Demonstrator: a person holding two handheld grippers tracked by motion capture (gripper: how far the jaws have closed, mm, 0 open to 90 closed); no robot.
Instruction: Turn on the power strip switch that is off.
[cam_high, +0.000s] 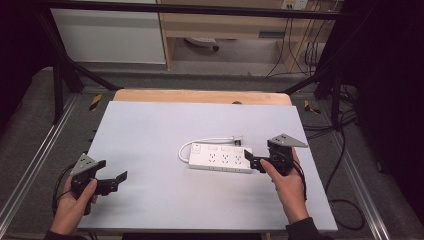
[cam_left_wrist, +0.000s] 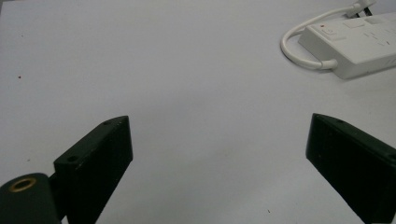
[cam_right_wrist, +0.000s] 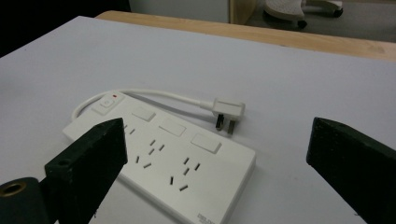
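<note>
Our right hand-held gripper sits jaws wide apart, clamped on nothing. The white power strip lies flat on the counter just ahead of those jaws, its near end between them and perhaps touching; the high view is too coarse to say. Its plug rests beyond the strip. Our left hand-held gripper is likewise spread, empty, the strip well off ahead.

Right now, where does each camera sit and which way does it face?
High view: above the person's side, looking forward and down at the pale grey table; both forearms and grippers show.
Left gripper view: rides the left gripper, facing bare table.
Right gripper view: rides the right gripper, facing the white plastic power strip.
All three share the strip.
</note>
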